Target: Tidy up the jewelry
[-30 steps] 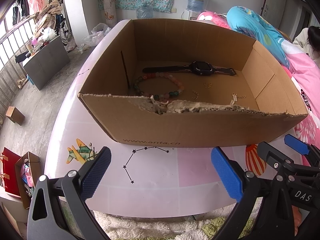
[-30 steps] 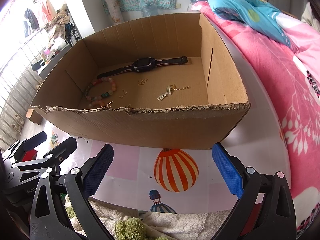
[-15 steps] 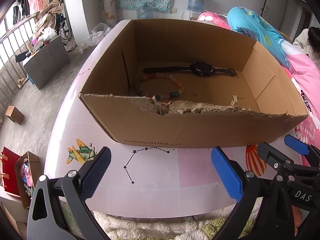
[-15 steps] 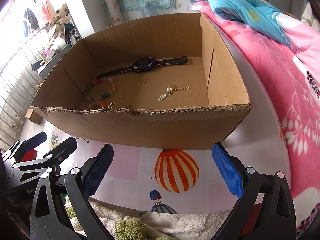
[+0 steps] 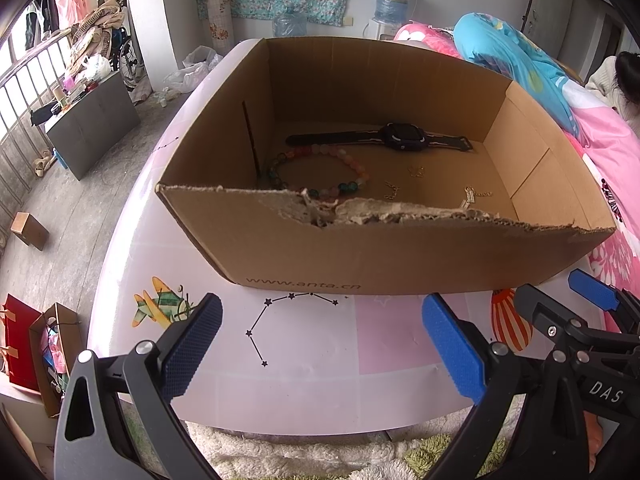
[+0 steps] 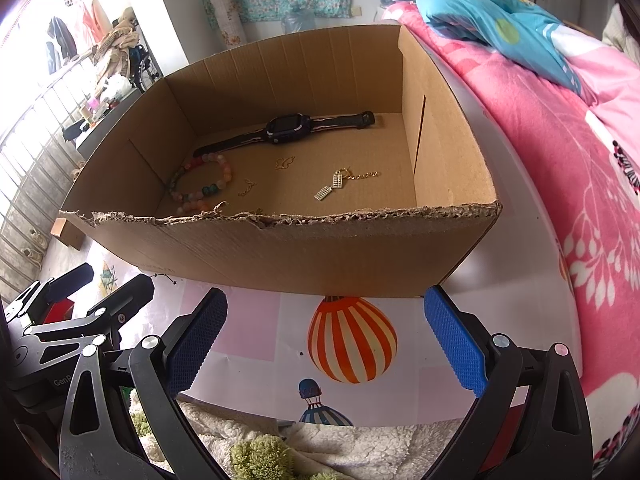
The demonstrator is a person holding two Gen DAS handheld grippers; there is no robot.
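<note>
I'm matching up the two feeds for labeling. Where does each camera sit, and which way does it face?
Left wrist: on the left gripper, facing the cardboard box from its near-left; the right gripper shows at right.
Right wrist: on the right gripper, facing the box from its near-right; the left gripper shows at left.
Shared: box, smartwatch, bead bracelet.

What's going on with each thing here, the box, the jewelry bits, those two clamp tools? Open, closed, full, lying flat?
Cardboard box: open-topped, near rim torn ragged, resting on the table.
Watch: inside the box, strap laid out flat near the back wall.
Bead bracelet: closed loop, lying flat on the box floor.
Gold chain with charms: loose, flat on the box floor.
Left gripper: open, empty, outside the box.
Right gripper: open, empty, outside the box.
</note>
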